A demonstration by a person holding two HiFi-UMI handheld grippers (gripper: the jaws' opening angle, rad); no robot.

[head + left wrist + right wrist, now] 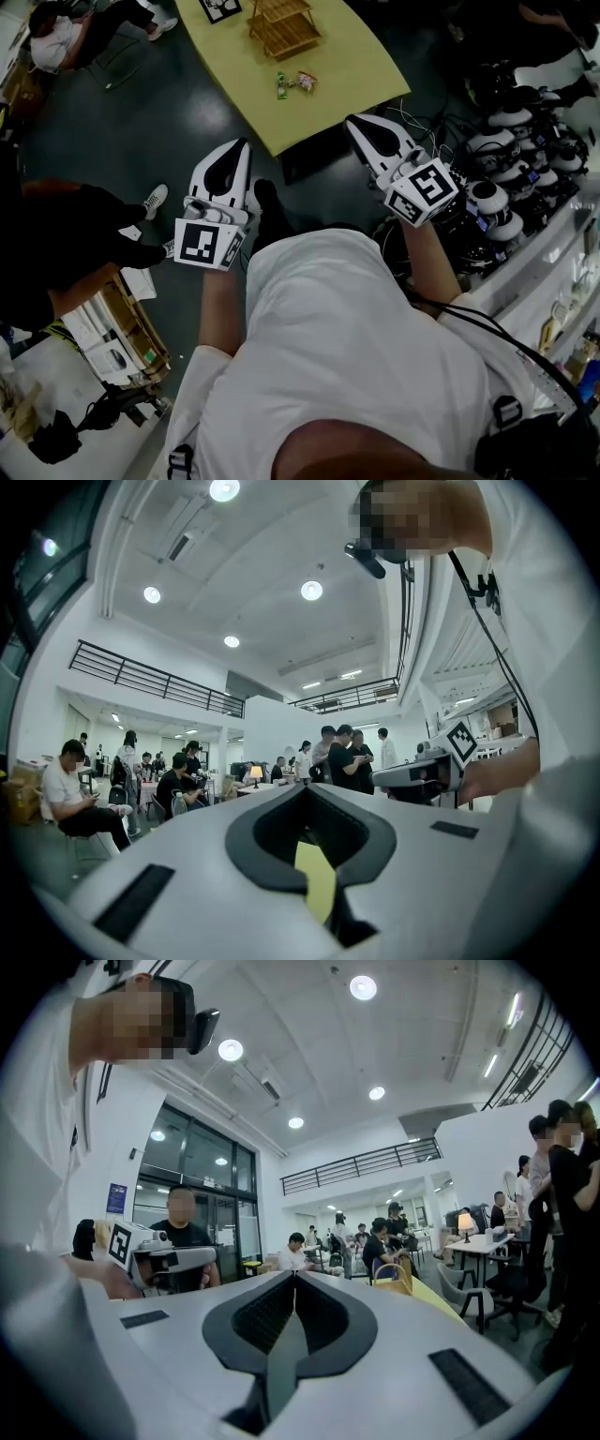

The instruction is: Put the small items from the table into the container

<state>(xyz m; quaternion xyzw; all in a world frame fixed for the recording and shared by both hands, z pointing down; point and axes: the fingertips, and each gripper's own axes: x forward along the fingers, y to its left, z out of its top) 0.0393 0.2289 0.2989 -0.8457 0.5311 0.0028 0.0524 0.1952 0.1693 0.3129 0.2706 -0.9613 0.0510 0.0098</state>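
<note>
Head view: a small green packet (pixel 281 86) and a small reddish packet (pixel 307 82) lie on the pale yellow-green table (pixel 347 66), just in front of the slatted wooden container (pixel 281 26) and well ahead of the white left gripper (pixel 244 145) and white right gripper (pixel 354 122). Both grippers sit at the table's near edge above the dark floor (pixel 159 122). Only this view shows the packets; the gripper views (aimed level) show each gripper's jaws closed on nothing, against a tall white hall with round ceiling lights (pixel 311 591), a black balcony railing (pixel 141 677) and groups of people (pixel 342 757).
</note>
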